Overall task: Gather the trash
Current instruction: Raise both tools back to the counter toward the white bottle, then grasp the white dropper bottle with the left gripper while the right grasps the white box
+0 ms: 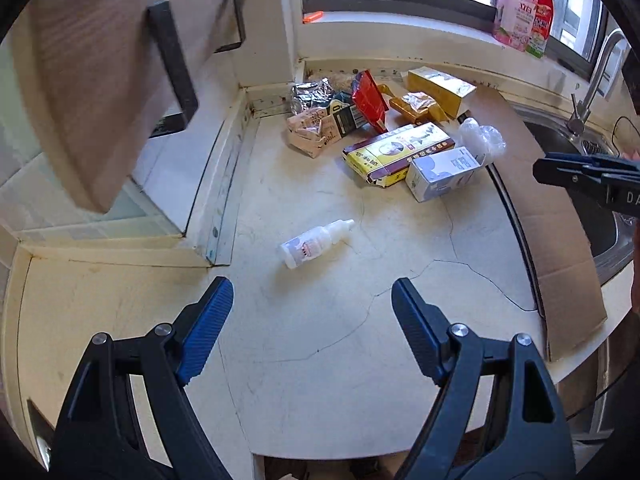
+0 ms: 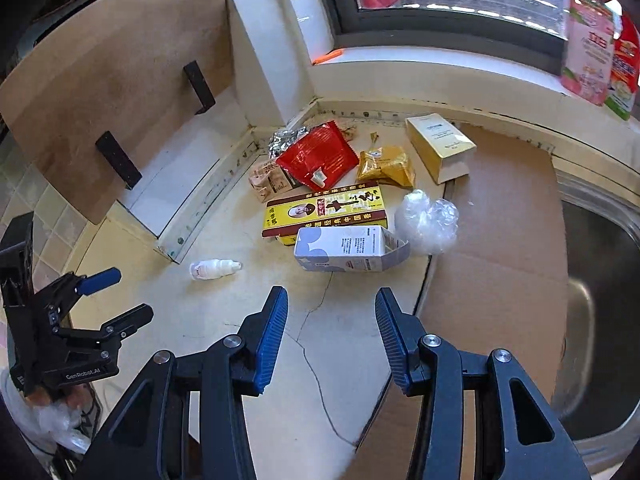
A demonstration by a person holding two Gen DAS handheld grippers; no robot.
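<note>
Trash lies heaped in the back corner of a cracked, cream kitchen counter (image 1: 320,340) beneath a window: a red foil wrapper (image 2: 318,158), a crumpled silver wrapper (image 1: 310,94), a gold snack packet (image 2: 386,166), a torn brown carton (image 1: 310,132), a yellow-and-maroon box (image 2: 326,210) printed with a portrait, a tall gold box (image 2: 438,146) and a wad of clear plastic (image 2: 426,220). A white-and-blue carton (image 2: 346,250) with its end flap open lies on its side at the front of the heap, touching the yellow-and-maroon box. Apart from the pile, nearer the camera, a small white dropper bottle (image 1: 316,242) rests on its side on the bare counter.

The left gripper (image 1: 312,308) hangs above the counter with its jaws spread wide and nothing between them, the bottle just ahead of its tips. The right gripper (image 2: 332,312) hovers with its jaws parted about halfway, also empty, pointed toward the white-and-blue carton. A flattened sheet of cardboard (image 2: 500,240) covers the counter between the pile and a steel sink (image 2: 600,320). On the sill stand a pink refill pouch (image 1: 514,12) and a red spray bottle (image 1: 542,12).
</note>
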